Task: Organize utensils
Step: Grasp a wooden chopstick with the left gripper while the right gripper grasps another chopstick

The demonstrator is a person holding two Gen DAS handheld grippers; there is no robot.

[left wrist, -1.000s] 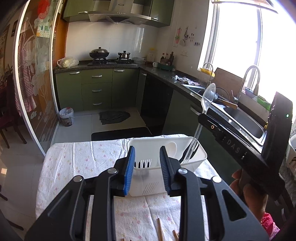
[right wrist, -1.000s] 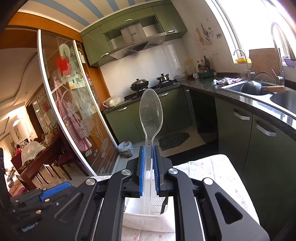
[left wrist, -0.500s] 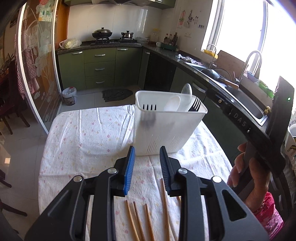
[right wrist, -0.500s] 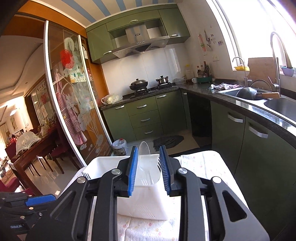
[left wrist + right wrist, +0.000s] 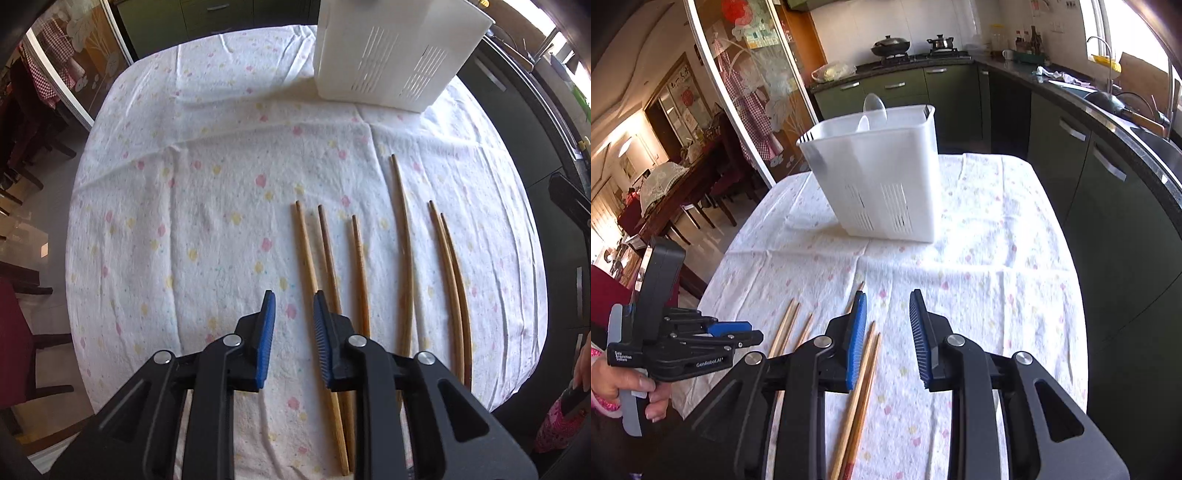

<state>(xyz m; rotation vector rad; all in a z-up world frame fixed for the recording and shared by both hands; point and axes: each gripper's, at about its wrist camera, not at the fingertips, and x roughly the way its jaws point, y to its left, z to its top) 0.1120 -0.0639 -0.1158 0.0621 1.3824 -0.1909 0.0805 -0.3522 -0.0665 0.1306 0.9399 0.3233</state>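
Observation:
Several wooden chopsticks [image 5: 404, 243] lie side by side on the flowered tablecloth [image 5: 207, 177]; they also show in the right wrist view [image 5: 862, 376]. The white slotted utensil holder [image 5: 395, 55] stands at the far end of the table, and in the right wrist view [image 5: 882, 177] a clear spoon [image 5: 874, 110] sticks out of it. My left gripper [image 5: 291, 306] is open and empty, low over the cloth just left of the leftmost chopstick [image 5: 306, 251]. My right gripper [image 5: 888, 314] is open and empty above the chopsticks' near ends.
Dark green kitchen cabinets [image 5: 1108, 192] and a counter with a sink run along the right side. A glass sliding door [image 5: 750, 74] and dining chairs [image 5: 22, 332] are on the left. The left gripper's body [image 5: 676, 350] shows at lower left in the right wrist view.
The right gripper let go of the clear spoon into the holder and pulled back. Both grippers dropped and tilted down towards the chopsticks; the left one now hovers over them.

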